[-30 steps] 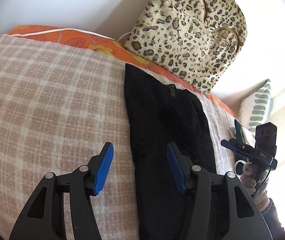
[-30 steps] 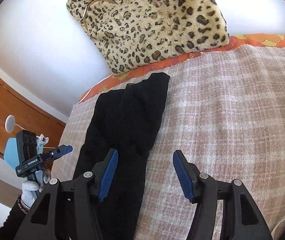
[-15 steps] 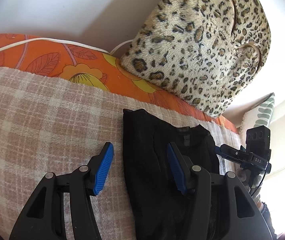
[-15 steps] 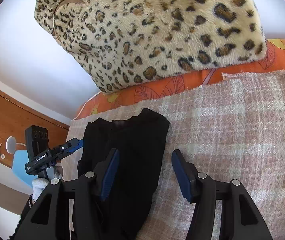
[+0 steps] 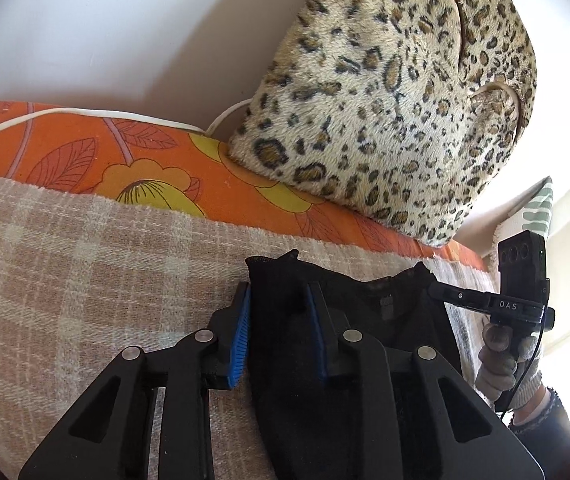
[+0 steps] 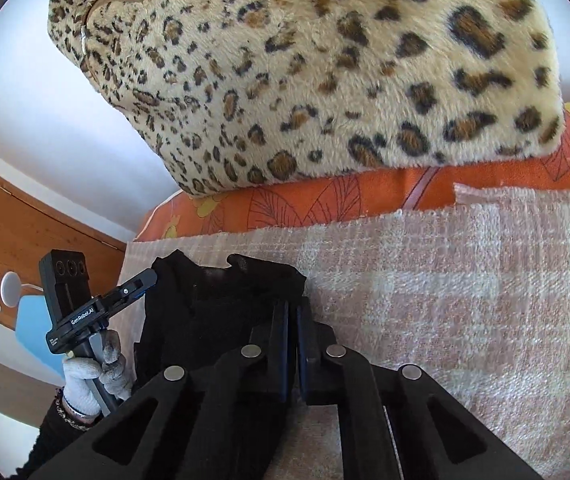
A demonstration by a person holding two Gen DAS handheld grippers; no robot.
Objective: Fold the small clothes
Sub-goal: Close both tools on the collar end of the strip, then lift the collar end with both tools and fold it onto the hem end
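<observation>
Black fabric of a small garment [image 5: 365, 360] lies on a pink-and-cream checked blanket [image 5: 65, 300], its far edge bunched just short of the blanket's far hem. Beyond that hem runs an orange floral sheet [image 5: 97, 160], and on the sheet stands a leopard-print plush bag [image 5: 385, 100] against a white wall [image 5: 105, 20].

Left gripper [image 5: 279, 320] is closing, blue pads narrow, with the garment's far left corner pinched up between them. Right gripper [image 6: 293, 320] has its jaws clamped fully together on the far right corner of the same cloth. Each gripper is held by a hand in a pale knitted glove [image 6: 85, 384].
</observation>
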